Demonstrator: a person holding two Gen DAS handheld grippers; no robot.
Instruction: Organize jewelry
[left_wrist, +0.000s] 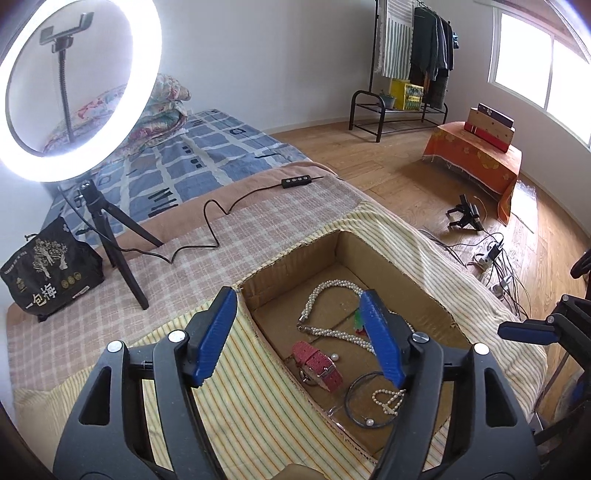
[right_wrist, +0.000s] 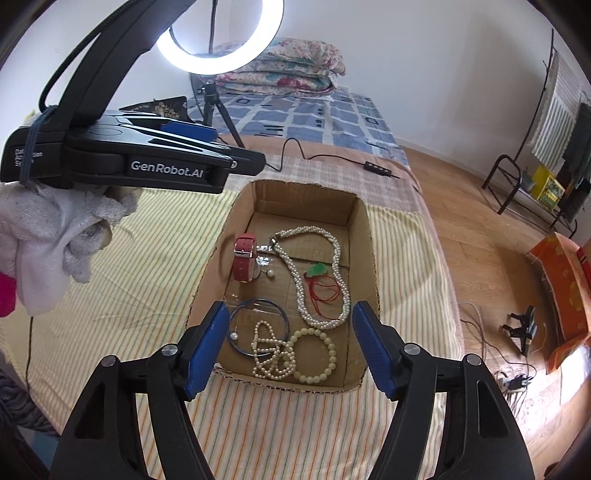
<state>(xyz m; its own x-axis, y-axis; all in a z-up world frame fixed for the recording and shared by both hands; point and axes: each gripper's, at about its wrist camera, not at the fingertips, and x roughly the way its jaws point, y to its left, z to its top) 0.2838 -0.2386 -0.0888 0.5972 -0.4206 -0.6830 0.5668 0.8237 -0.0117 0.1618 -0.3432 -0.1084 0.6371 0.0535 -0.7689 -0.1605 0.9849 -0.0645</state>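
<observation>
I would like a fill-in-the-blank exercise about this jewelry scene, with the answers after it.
1. All the jewelry lies inside a ___ box.
2. The watch has a ___ strap.
3. The green pendant hangs on a ___ cord.
4. Both the left gripper and right gripper have their blue fingers ___.

Answers: cardboard; red; red; open

A cardboard box (right_wrist: 364, 236) sits sunk into the striped cloth (right_wrist: 122, 258) covering the bed. In the right wrist view, a watch (right_wrist: 244, 263) lies at the box's left, with a loose pearl (right_wrist: 270, 273) just right of it. A long pearl necklace (right_wrist: 314, 273) loops through the middle, around a pendant on a cord (right_wrist: 318, 271). At the near end, a bangle (right_wrist: 258, 328) lies left, a beaded bracelet (right_wrist: 317, 356) right, and a small pearl strand (right_wrist: 271, 354) between, overlapping both. Behind the box stands a ring light (right_wrist: 221, 40) on its tripod, with folded quilts (right_wrist: 280, 70) farther back.
</observation>
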